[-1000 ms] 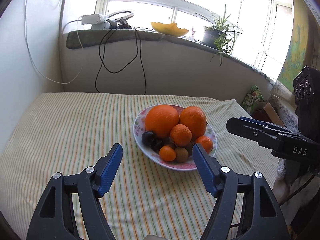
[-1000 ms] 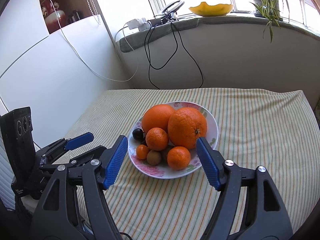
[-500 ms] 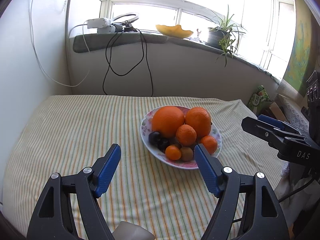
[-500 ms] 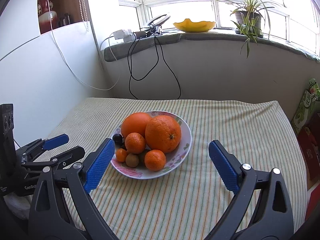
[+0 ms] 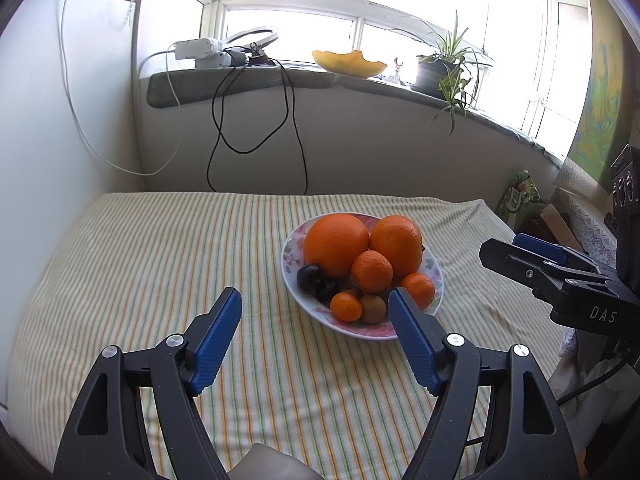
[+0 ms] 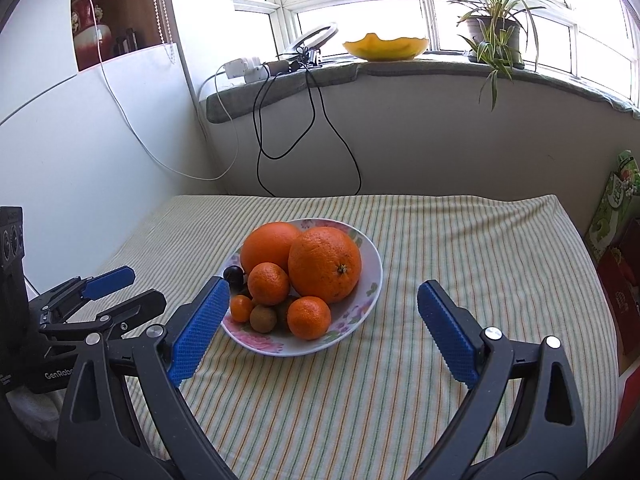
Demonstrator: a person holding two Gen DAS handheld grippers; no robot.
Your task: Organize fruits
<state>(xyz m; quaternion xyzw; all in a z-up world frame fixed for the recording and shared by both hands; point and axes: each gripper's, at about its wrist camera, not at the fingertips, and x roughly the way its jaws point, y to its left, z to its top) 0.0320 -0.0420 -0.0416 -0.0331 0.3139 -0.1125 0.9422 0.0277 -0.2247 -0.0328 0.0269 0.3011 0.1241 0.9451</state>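
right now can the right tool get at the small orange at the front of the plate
Probably yes. The right tool is open, and the small orange sits at the plate's near edge with only bare striped cloth before it.

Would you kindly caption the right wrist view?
Open right gripper facing a floral plate piled with oranges on a striped tablecloth.

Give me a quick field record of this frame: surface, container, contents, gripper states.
surface: striped cloth
container: plate, floral rim, on the cloth
contents: two oranges, three mandarins, one kiwi, dark fruit, piled together
left gripper: open, empty, short of the plate
right gripper: open, empty, short of the plate
sill: yellow bowl, plant
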